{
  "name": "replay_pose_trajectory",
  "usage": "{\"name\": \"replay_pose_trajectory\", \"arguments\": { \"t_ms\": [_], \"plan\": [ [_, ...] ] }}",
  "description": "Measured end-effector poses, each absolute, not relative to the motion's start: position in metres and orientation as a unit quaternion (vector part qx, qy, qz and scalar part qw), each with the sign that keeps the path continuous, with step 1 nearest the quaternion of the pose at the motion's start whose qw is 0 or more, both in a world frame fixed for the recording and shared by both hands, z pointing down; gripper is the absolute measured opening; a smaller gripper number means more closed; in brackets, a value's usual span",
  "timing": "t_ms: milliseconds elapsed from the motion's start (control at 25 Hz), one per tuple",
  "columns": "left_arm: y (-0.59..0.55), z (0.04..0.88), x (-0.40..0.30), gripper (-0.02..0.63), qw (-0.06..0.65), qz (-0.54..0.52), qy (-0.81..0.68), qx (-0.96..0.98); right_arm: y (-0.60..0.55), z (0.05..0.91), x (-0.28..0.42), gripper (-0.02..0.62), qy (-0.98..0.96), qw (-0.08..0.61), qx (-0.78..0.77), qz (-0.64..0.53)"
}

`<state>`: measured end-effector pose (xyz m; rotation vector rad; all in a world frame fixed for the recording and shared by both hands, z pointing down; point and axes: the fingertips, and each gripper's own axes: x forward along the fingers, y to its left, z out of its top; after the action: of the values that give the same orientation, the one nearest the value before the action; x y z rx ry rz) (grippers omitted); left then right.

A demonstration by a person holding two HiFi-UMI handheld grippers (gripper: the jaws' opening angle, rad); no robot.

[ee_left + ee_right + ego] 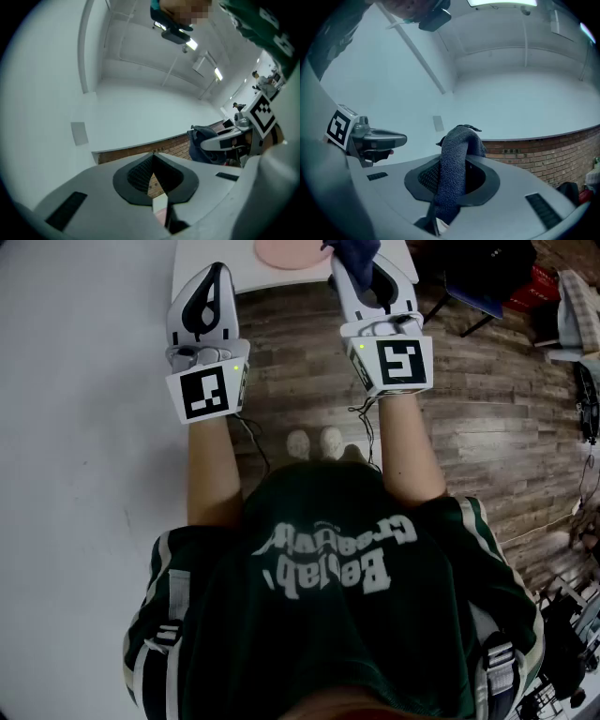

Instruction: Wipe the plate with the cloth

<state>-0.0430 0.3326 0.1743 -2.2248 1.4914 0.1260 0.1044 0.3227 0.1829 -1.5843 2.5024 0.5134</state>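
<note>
Clamping dark cloth [453, 168], right gripper [348, 271]; left gripper [217, 272] clenched empty; plate [284, 252] half cropped.

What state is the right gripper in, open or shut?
Shut: the right gripper pinches the dark cloth between its jaws.

A white desk [247, 270] fills the top of the head view. A pink plate [286, 251] lies near the middle of the desk's visible part. The right gripper [351, 264] reaches over the near edge with a dark blue cloth [357, 249] bunched at its tip, at the plate's right rim. The left gripper [216, 279] sits over the near left corner, left of the plate. Wooden floor [487, 409] lies below.
</note>
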Motion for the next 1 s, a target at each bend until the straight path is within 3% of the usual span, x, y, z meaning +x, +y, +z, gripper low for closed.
{"name": "replay_pose_trajectory", "arguments": {
  "t_ms": [1000],
  "plan": [
    [0.335,0.168,-0.039,0.000,0.239,0.049,0.533,-0.810,0.330,0.178,0.107,0.057,0.826,0.075,-0.526,0.187]
  ]
}}
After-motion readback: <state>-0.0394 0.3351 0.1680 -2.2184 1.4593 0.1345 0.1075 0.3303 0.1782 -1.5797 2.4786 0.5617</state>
